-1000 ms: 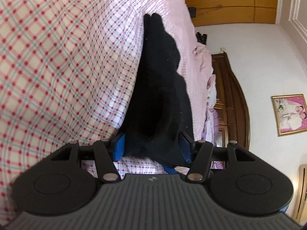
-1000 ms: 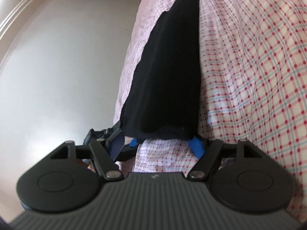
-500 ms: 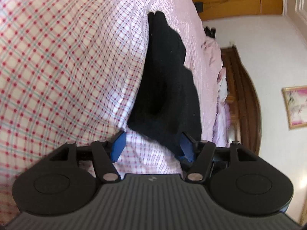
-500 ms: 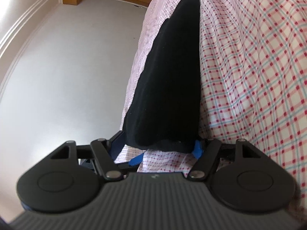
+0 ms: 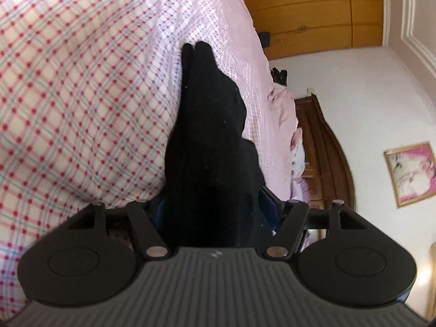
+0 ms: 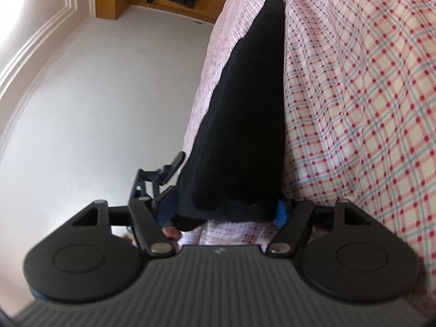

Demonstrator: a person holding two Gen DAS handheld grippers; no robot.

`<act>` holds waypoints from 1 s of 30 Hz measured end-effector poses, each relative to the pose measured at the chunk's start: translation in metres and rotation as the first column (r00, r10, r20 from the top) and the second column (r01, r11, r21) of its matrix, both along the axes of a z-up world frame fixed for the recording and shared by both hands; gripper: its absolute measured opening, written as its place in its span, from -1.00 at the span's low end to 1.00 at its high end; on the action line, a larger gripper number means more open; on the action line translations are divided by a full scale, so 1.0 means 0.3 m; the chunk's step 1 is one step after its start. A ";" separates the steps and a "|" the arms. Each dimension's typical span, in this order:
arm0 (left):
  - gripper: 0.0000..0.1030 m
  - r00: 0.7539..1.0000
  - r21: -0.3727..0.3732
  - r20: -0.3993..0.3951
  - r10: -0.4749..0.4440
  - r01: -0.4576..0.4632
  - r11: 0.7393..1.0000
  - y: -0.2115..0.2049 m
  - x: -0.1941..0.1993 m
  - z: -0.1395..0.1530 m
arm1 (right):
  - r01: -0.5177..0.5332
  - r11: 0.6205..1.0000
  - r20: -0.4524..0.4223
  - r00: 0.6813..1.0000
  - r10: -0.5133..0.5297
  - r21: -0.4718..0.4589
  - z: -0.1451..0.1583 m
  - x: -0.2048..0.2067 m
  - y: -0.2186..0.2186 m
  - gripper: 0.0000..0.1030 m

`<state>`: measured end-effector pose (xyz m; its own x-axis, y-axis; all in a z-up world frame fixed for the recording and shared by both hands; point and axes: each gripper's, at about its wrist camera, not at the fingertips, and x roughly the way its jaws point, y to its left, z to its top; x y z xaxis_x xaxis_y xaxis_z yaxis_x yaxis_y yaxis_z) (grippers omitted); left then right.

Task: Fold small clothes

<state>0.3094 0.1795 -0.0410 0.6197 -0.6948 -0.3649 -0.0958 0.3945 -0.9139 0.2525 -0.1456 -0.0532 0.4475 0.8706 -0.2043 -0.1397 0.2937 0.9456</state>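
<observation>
1. Left gripper [image 5: 211, 207] is sitting around the near end of the black socks [image 5: 209, 141]; the dark fabric is filling the gap between the blue-padded fingers [image 5: 268, 203] and running back to the gripper body, so it looks clenched on the cuff end, though the fabric is hiding the actual contact
2. Right gripper [image 6: 227, 209] is spanning the near edge of the same black socks [image 6: 242, 125]; one blue pad [image 6: 280, 209] is showing at the right side of the fabric and the other finger is dark and mostly covered. Jaws are standing fairly wide, about as wide as the sock edge, and I cannot tell whether they are pinching it or just framing it
3. The socks are lying stretched out along the edge of the bed, toe end pointing away from both cameras, on the pink checked bedsheet [image 5: 81, 87]; two toe tips are showing side by side in the left view, so it is a stacked pair
4. Step in hand, as I judge it: gripping the near end for the fold, with the fold itself not yet made
5. Next move is calling for lifting the near end and carrying it over toward the toes, keeping both layers together so they are not slipping apart
6. Further out: white floor [image 6: 95, 109], wooden headboard [image 5: 321, 152], framed picture [image 5: 411, 171]
</observation>
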 end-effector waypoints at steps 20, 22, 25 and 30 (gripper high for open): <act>-0.41 0.999 -0.028 -0.019 0.051 -0.051 0.998 -0.088 -0.146 0.056 | 0.038 0.999 -0.120 0.992 -0.039 -0.016 0.074 -0.031 -0.020 -0.47; -0.41 0.998 -0.039 0.000 0.056 -0.056 0.998 -0.108 -0.165 0.111 | 0.042 0.999 -0.126 0.991 -0.044 -0.018 0.132 -0.051 -0.037 -0.47; -0.41 0.998 -0.045 0.029 0.056 -0.055 0.997 -0.155 -0.192 0.204 | 0.044 0.998 -0.125 0.991 -0.050 -0.052 0.250 -0.083 -0.071 -0.47; -0.41 0.997 -0.011 0.038 0.062 -0.062 0.998 -0.241 -0.194 0.338 | 0.050 0.991 -0.080 0.995 -0.060 -0.126 0.439 -0.104 -0.127 -0.47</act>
<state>0.2511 0.1071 0.0603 0.6750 -0.6582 -0.3333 -0.0849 0.3795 -0.9213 0.2214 -0.1836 0.0784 0.4710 0.8108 -0.3476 -0.0426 0.4145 0.9090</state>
